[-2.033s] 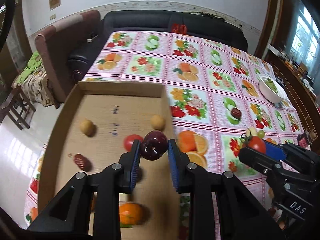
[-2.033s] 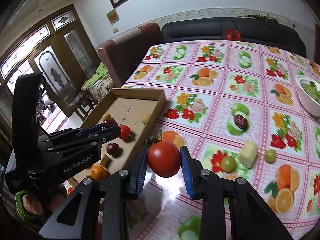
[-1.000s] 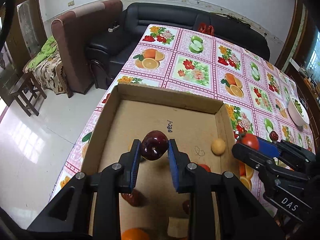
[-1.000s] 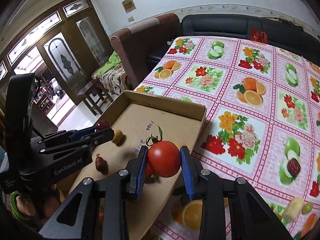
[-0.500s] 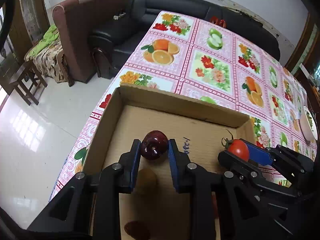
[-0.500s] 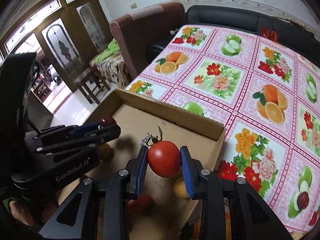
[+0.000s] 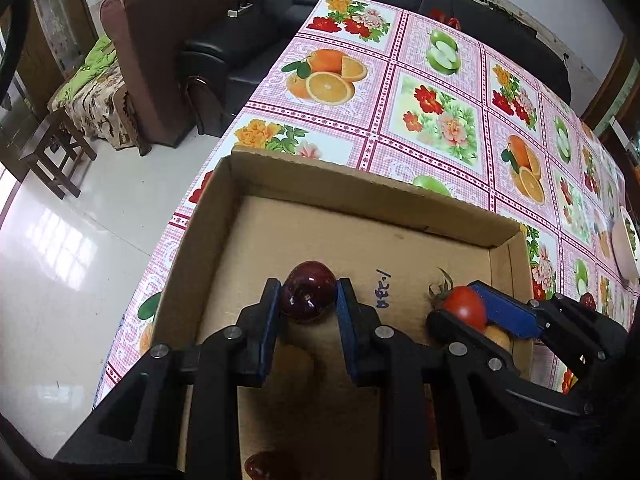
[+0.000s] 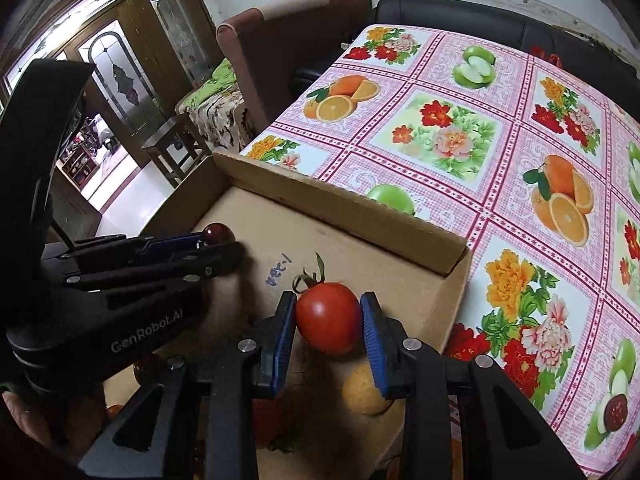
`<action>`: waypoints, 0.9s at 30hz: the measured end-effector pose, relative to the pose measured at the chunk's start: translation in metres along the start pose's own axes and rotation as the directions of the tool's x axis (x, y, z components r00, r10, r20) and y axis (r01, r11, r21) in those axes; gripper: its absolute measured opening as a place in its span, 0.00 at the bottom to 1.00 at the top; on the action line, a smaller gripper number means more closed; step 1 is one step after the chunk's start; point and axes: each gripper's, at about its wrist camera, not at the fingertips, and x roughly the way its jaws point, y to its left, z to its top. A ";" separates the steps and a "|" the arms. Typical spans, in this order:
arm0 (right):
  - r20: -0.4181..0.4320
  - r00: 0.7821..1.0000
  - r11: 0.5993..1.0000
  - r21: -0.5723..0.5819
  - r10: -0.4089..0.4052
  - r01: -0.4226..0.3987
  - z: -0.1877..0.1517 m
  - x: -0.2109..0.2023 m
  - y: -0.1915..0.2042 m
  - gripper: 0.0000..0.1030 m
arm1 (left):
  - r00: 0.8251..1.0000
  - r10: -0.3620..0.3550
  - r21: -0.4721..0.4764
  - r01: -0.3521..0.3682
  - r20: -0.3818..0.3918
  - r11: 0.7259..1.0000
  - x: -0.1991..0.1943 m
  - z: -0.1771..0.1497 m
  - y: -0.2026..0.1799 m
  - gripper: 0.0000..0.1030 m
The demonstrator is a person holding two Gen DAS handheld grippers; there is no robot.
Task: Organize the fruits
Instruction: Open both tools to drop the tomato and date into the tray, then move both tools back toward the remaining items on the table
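Blocking the cardboard box (image 7: 362, 196) floor, gripper bodies hide fruit beneath.

We see a pink checked tablecloth printed with fruit and flowers (image 7: 436, 120), a black leather sofa (image 7: 280, 16) beyond it, a maroon upholstered armchair (image 7: 160, 40), a dark wooden stool (image 7: 56, 152) on glossy white floor tiles (image 7: 80, 240)
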 end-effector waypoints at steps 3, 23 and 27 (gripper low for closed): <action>0.007 1.000 1.000 0.003 0.004 -0.004 -0.001 0.000 0.001 0.33 | 1.000 0.004 -0.003 -0.004 0.000 1.000 -0.001 0.000 0.001 0.25; 0.116 0.993 1.000 0.011 -0.002 0.001 -0.039 -0.078 -0.003 0.46 | 0.986 -0.058 -0.047 0.066 0.158 0.997 -0.073 -0.040 -0.014 0.40; 0.150 0.989 0.999 0.029 -0.016 0.012 -0.061 -0.106 -0.012 0.46 | 0.978 -0.049 -0.016 0.053 0.203 0.998 -0.093 -0.050 -0.029 0.44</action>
